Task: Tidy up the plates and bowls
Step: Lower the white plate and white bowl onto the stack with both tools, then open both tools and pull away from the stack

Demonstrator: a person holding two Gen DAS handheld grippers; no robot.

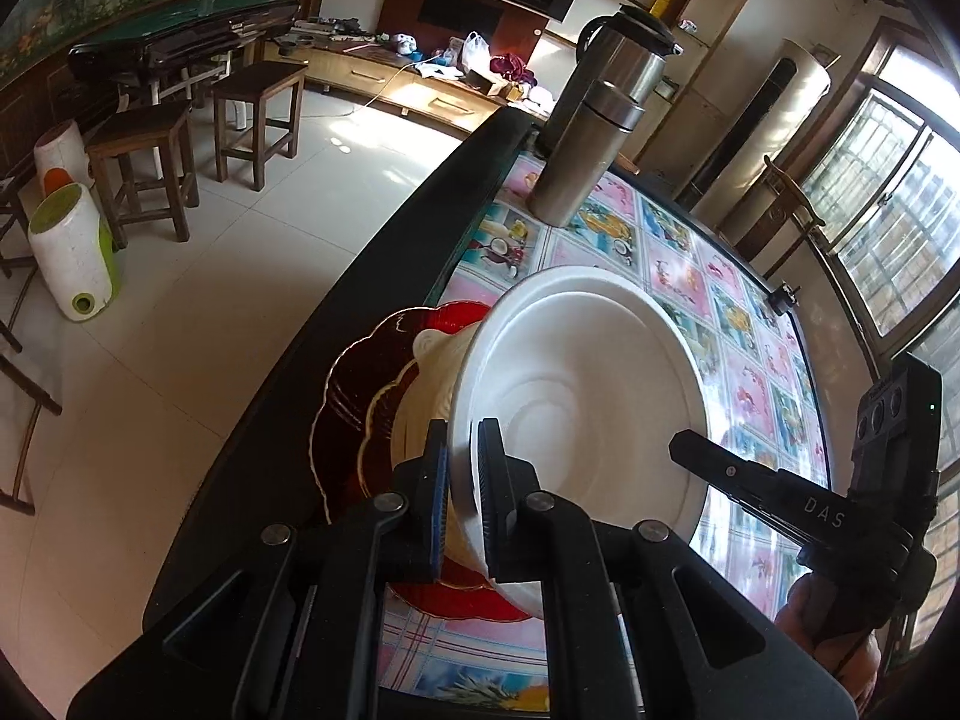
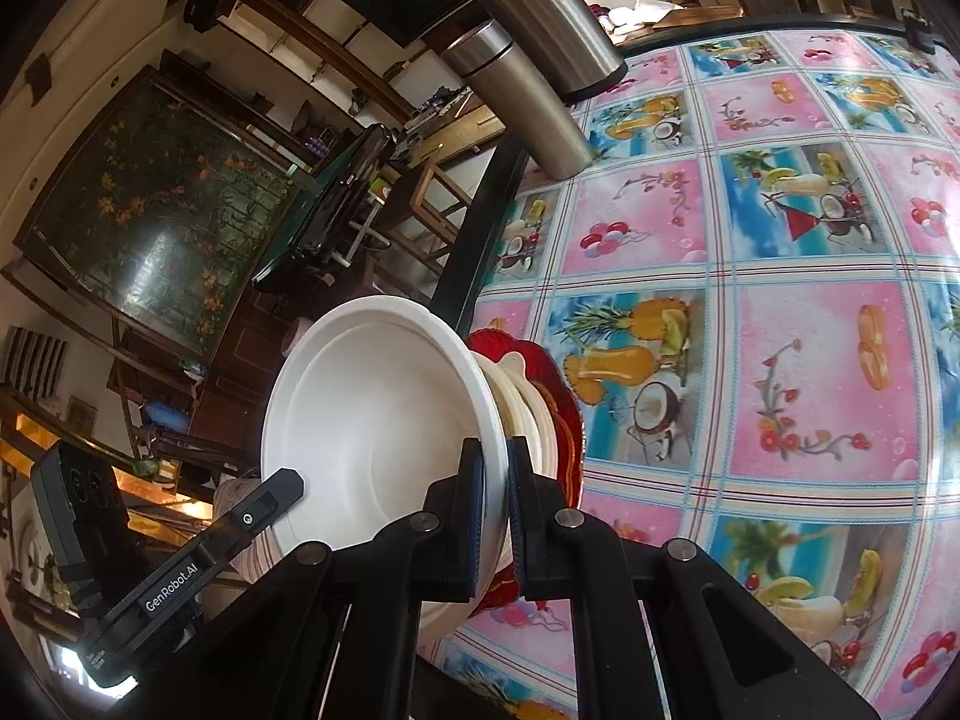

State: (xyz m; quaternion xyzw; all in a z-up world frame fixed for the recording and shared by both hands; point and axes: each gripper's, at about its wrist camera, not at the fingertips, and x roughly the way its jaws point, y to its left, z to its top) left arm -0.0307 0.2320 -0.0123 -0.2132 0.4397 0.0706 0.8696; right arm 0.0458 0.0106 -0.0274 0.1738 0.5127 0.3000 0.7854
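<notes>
My left tool (image 1: 461,498) and right tool (image 2: 493,510) both clench the white round foam bowl's (image 1: 588,384) rim, at six o'clock, carrying it level over the red scalloped glass plate (image 1: 348,414).

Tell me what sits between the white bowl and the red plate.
A cream dish sits between them: the white bowl, pinched at its rim by both tools, is over that dish, which rests on the red plate.

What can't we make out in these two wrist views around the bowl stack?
- Left wrist view: red plate partly hidden by the white bowl and left gripper.
- Right wrist view: cream bowl mostly hidden behind the white bowl; its count is unclear.
- Right wrist view: steel kettle top cut off by the frame edge.
</notes>
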